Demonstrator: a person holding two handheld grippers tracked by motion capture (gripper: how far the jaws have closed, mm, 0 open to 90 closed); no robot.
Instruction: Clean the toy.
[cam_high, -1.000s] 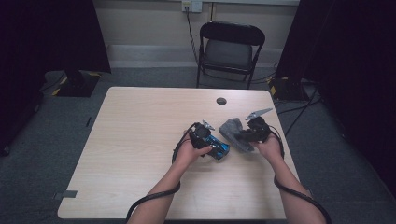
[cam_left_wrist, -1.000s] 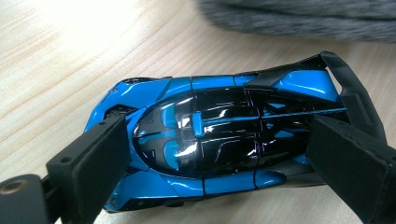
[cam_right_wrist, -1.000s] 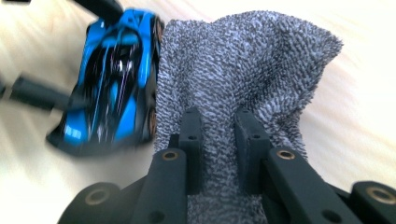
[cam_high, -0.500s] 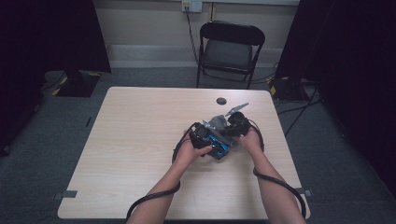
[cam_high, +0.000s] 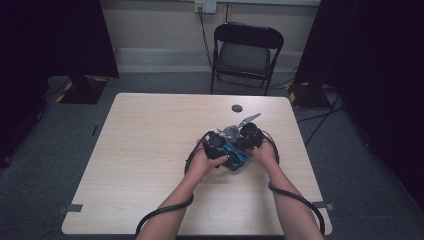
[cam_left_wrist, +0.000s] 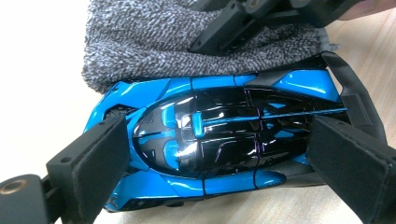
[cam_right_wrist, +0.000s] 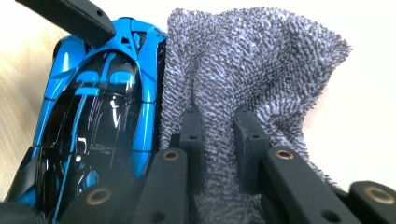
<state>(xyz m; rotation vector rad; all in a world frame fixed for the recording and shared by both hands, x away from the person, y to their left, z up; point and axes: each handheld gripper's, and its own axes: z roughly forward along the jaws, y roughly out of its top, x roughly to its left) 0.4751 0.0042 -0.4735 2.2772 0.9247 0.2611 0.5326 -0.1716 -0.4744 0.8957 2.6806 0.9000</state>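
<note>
My left gripper (cam_left_wrist: 210, 158) has the blue toy car (cam_left_wrist: 219, 140) clamped end to end — one pad on its nose, the other on its tail, jaws spread wide around it. My right gripper (cam_right_wrist: 219, 140) is pinched nearly shut on a fold of the grey cloth (cam_right_wrist: 252, 60), which bunches up between and beyond its jaws. The cloth presses along the car's side — just left of my right jaws, above my left ones. Both sit on the table (cam_high: 150, 150).
</note>
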